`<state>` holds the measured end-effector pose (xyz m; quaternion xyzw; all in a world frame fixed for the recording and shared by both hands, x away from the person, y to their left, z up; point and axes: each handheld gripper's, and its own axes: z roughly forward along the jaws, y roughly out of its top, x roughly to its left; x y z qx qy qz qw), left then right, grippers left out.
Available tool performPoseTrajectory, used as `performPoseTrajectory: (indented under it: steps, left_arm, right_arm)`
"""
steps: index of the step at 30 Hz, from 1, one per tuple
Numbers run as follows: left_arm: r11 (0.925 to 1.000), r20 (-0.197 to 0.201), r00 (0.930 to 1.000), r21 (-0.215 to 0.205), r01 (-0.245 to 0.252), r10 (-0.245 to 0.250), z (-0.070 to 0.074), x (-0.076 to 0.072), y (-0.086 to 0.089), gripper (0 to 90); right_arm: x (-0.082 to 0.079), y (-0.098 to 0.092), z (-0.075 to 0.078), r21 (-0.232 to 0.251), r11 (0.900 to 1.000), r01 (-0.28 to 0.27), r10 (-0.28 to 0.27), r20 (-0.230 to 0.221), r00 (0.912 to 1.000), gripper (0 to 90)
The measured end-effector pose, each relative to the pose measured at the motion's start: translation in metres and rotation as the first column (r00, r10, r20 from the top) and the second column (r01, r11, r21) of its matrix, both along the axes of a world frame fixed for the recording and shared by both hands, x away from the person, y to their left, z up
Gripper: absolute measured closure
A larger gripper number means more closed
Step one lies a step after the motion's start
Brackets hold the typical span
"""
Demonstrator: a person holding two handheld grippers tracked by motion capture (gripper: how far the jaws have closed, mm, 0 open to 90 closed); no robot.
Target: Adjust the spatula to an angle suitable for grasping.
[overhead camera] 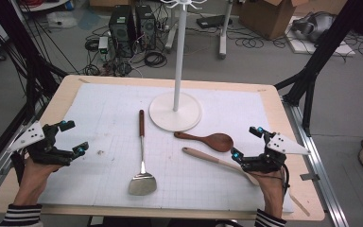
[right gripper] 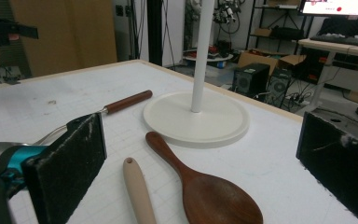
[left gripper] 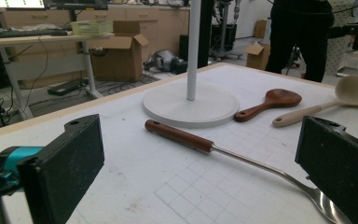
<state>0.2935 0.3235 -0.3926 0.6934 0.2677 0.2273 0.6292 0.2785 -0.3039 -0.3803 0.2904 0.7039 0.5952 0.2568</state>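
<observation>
The white stand [overhead camera: 175, 111] serves as the reference landmark: a round flat base with a thin upright pole, placed at the centre rear of the table [overhead camera: 71, 85], on the white gridded mat [overhead camera: 104, 113] that covers most of the tabletop.

Three utensils lie flat on the mat in front of the stand:
- Metal spatula [overhead camera: 142, 161]: brown wooden handle, steel shaft and blade. The handle end lies just beside the stand base on its left; the blade points toward the person's edge of the table.
- Dark wooden spoon [overhead camera: 208, 140]: directly in front of the stand base, close to its rim without touching it. The bowl points right, the handle left.
- Pale wooden spoon [overhead camera: 215, 161]: just in front of the dark spoon and apart from it, running diagonally. Its handle tip points toward the stand; its bowl end reaches the right claw [overhead camera: 246, 142] and is partly hidden behind it.

Left claw [overhead camera: 74, 137]: held by the person's left hand [overhead camera: 33, 177], well to the left of the stand, near the left edge of the mat. Jaws wide apart, nothing between them. In the left gripper view, the spatula shaft passes through the gap farther off.

Right claw: held by the right hand [overhead camera: 272, 187], to the right front of the stand. Jaws wide apart, gripping nothing. In the right gripper view, both spoons lie on the mat between the jaws.

Both forearms wear striped sleeves [overhead camera: 21, 215].
</observation>
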Motion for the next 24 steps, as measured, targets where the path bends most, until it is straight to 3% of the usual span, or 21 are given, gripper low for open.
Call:
performPoseTrajectory:
  steps: [12,18,24]
  left_arm:
    - [0.9999,-0.001,0.9999,0.006,-0.014,0.014,0.001,-0.001,0.003,1.7]
    - [0.9999,0.0,1.0,0.011,-0.009,0.009,0.004,-0.001,0.003,1.7]
    - [0.9987,-0.013,0.9998,0.048,0.014,-0.013,0.013,0.003,0.002,1.7]
  right_arm:
    - [0.001,0.002,-0.001,-0.019,1.0,0.003,-0.003,-0.011,0.9999,0.7]
    - [0.003,0.004,-0.003,-0.055,0.998,-0.005,0.003,-0.029,0.9996,0.6]
    - [0.005,0.006,-0.002,-0.075,0.997,-0.02,0.018,-0.034,0.9993,0.7]
